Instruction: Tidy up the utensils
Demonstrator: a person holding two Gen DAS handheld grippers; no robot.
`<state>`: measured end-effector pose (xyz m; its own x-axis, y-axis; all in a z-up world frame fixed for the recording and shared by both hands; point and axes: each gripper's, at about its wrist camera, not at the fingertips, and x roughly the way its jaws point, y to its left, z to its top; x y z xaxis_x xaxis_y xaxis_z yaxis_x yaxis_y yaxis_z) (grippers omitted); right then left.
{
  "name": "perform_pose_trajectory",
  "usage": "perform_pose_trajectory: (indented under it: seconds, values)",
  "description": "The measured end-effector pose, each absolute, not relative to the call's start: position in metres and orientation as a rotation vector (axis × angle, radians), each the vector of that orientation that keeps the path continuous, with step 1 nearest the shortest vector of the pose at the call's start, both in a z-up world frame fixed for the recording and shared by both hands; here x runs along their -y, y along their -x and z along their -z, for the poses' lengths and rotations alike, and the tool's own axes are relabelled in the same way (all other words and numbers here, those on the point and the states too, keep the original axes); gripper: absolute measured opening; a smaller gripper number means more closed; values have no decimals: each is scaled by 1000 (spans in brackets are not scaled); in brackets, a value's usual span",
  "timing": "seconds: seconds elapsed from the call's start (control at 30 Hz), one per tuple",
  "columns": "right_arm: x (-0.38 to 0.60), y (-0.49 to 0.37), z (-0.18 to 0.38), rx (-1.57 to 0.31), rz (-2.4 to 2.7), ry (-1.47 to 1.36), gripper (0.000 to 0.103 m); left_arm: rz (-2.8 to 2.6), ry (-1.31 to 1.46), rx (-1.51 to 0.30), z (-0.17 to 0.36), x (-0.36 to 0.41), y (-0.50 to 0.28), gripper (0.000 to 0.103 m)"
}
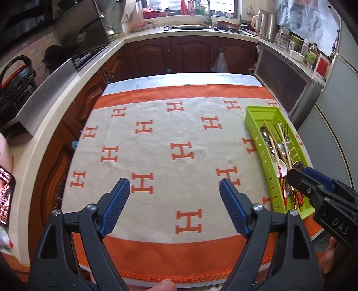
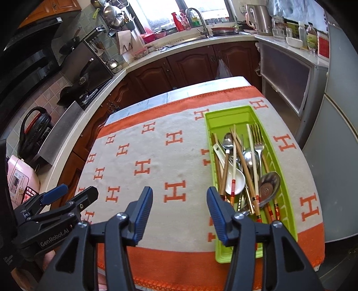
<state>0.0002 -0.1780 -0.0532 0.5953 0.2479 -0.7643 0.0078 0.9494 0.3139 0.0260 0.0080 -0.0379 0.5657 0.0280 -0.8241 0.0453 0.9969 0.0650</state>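
A green utensil tray (image 2: 231, 119) lies on the right part of the cloth-covered table and also shows in the left wrist view as the same tray (image 1: 259, 116). It holds several utensils: a white ceramic spoon (image 2: 236, 181), a large metal spoon (image 2: 269, 181), forks (image 2: 257, 134) and chopsticks (image 2: 251, 152). My right gripper (image 2: 179, 192) hovers open above the cloth just left of the tray's near end, with nothing between its fingers. My left gripper (image 1: 174, 185) is open over the bare cloth further left, holding nothing. Each gripper shows in the other's view: the right gripper (image 1: 306, 176) and the left gripper (image 2: 67, 194).
The table wears a beige cloth (image 1: 156, 138) with orange H marks and an orange border. Kitchen counters wrap around the left, back and right, with a sink (image 2: 201, 38), a kettle (image 2: 259, 16) and a stove (image 2: 89, 94). A pink cooker (image 2: 18, 179) sits at the left.
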Motion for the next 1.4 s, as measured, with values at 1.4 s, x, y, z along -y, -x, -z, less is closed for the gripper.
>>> perform_pose_trajectory:
  seconds: [1.4]
  values:
    - [125,24,20,-852,-192,-199,61,-69,23,-912,19,-52,8,82]
